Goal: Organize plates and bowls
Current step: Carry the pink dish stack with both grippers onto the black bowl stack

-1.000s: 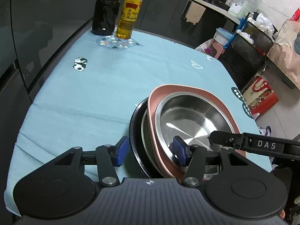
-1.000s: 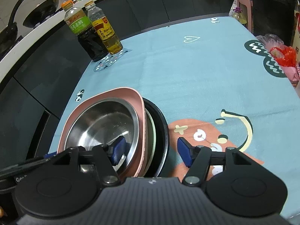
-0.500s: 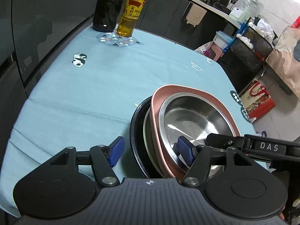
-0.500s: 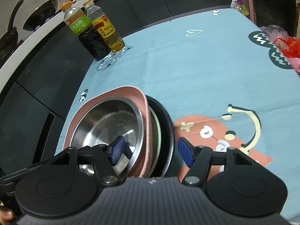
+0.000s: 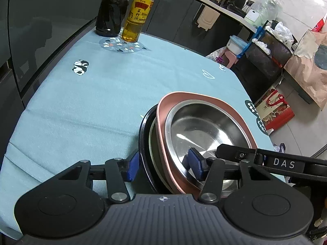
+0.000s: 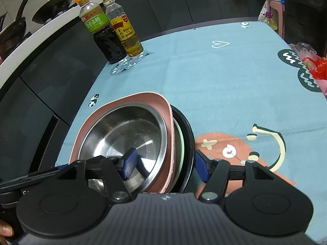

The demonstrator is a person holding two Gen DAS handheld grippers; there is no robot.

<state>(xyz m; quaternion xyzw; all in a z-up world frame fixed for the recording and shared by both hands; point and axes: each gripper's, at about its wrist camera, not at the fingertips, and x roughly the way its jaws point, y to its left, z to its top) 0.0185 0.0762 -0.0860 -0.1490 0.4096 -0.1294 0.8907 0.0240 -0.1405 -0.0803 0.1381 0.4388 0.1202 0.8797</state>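
Two claws straddle one stack of dishes from opposite sides. Left claw [image 5: 163, 164] is spread wide, one blue pad outside the black plate [image 5: 143, 143], the other inside the steel bowl [image 5: 204, 130]. Right claw [image 6: 165, 165] mirrors it, jaws apart across the same rims, not clamped. Steel bowl sits in the pink dish [image 6: 161, 102], a pale green plate [image 6: 180, 143] edges out beneath. Stack sits near the desk [image 6: 204, 77] edge; dark sauce bottle [image 6: 102, 36] and oil bottle [image 6: 126, 34] stand touching, well apart.
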